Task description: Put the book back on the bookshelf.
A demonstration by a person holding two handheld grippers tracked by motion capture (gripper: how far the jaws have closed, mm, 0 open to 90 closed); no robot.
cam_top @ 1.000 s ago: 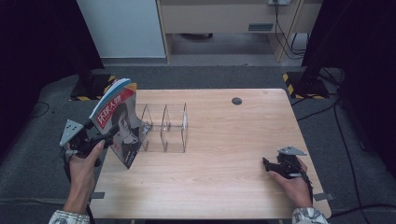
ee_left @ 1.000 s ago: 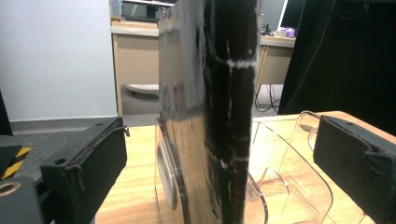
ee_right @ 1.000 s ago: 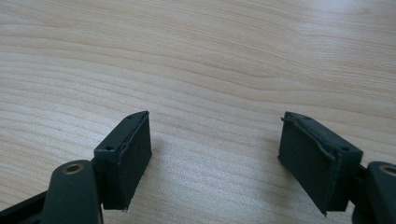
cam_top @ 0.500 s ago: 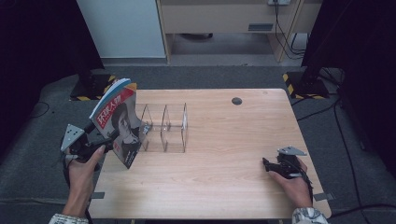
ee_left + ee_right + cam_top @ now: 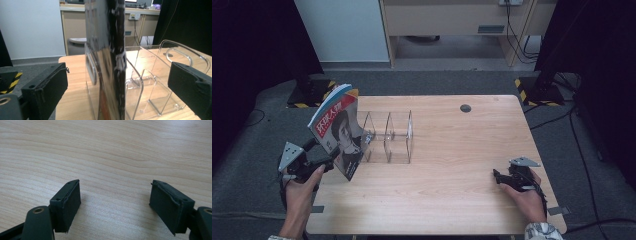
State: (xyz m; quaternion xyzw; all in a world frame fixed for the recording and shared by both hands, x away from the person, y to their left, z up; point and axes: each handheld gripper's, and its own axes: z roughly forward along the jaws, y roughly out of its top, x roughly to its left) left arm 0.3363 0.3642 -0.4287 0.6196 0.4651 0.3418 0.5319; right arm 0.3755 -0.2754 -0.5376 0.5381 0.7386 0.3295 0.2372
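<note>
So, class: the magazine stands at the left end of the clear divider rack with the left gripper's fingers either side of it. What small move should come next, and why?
Probably draw the left gripper straight back from the glossy red-covered magazine. Its black fingers stand wide apart with gaps on both sides, and the magazine appears to lean at the clear plastic divider rack, so it seems already released. The right gripper rests open on the wooden table.
</note>
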